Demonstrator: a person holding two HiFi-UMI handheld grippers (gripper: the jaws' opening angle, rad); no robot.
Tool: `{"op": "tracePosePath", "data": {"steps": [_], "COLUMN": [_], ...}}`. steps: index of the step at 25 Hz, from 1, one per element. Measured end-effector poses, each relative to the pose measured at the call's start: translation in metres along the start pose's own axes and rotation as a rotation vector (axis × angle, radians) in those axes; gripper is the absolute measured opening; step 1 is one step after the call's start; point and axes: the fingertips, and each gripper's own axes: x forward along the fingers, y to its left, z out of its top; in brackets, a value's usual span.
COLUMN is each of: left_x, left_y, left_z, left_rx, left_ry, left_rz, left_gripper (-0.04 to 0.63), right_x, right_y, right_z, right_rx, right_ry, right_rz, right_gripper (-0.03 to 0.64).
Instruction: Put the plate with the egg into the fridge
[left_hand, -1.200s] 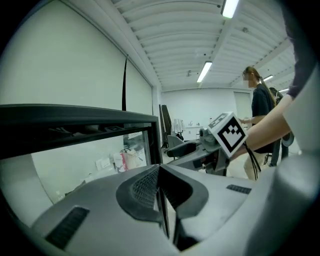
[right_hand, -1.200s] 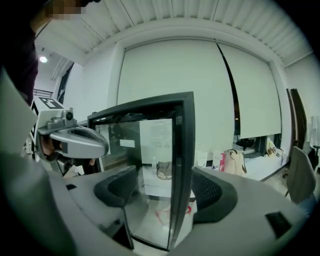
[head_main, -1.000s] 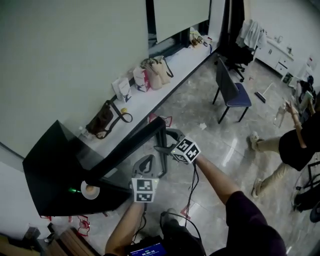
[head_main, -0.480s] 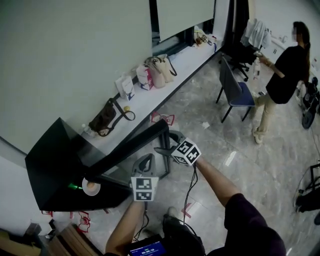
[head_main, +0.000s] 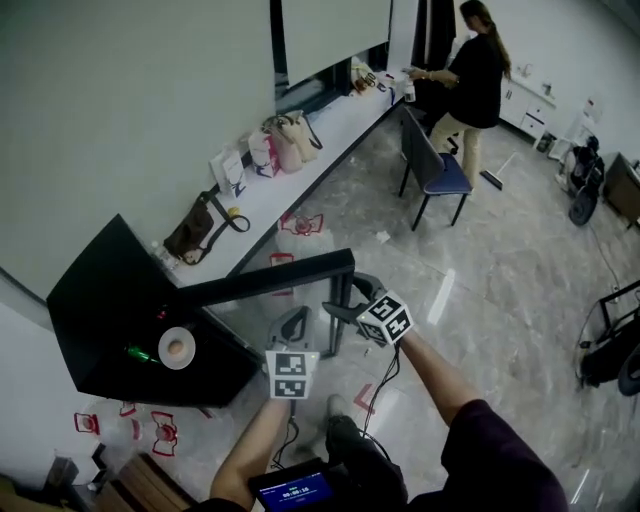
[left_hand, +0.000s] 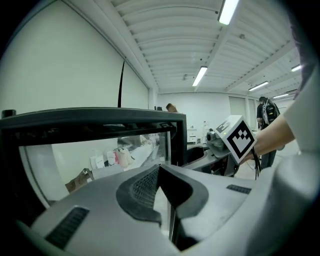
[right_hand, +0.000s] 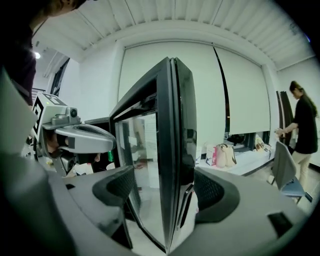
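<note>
Fridge door (head_main: 270, 278) farther round — between right fingers (right_hand: 216, 192)

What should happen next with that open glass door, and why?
Probably swing the fridge door shut with the right gripper, whose fingers clasp its edge: the plate with the egg already sits inside the fridge, and the door stands ajar.

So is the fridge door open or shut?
Open. The door stands swung well out from the fridge, and the right hand-held gripper grips its edge.
</note>
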Motion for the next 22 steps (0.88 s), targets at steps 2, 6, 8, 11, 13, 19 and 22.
{"op": "tracePosePath", "data": {"steps": [2, 6, 8, 11, 13, 19, 22], "left_x": [-0.032, -0.096, -0.125, -0.161, -0.183, -0.243, -0.275], "left_y": [-0.014, -0.038, -0.048, -0.057, -0.059, -0.058, -0.057], "left_z": [-0.012, -0.039, -0.048, -0.06, -0.067, -0.069, -0.073], "left_rx": [-0.005, -0.018, -0.038, -0.082, -0.104, -0.128, -0.151], "left_ry": [0.003, 0.011, 0.016, 0.013, 0.005, -0.048, -0.063], "left_rz": [-0.021, -0.037, -0.032, -0.003, 0.029, 0.125, 0.198], "left_gripper": [0.009, 0.009, 0.009, 0.009, 0.009, 0.009, 0.009], "right_x": [-0.025, -0.066, -0.085, -0.107, -0.116, -0.129, -0.133], "right_y": [0.026, 0.09, 0.122, 0.166, 0.194, 0.277, 0.318], "right_z": [-0.009, -0.025, -0.028, -0.036, -0.042, -0.048, -0.052], "right_rx": [0.011, 0.016, 0.023, 0.015, -0.004, -0.041, -0.085], "right_ry": [0.002, 0.01, 0.004, 0.001, -0.004, 0.002, 0.027], "right_rz": [-0.043, -0.08, -0.08, -0.054, -0.018, 0.147, 0.273], "right_gripper": [0.362, 0.362, 0.362, 0.362, 0.362, 0.362, 0.362]}}
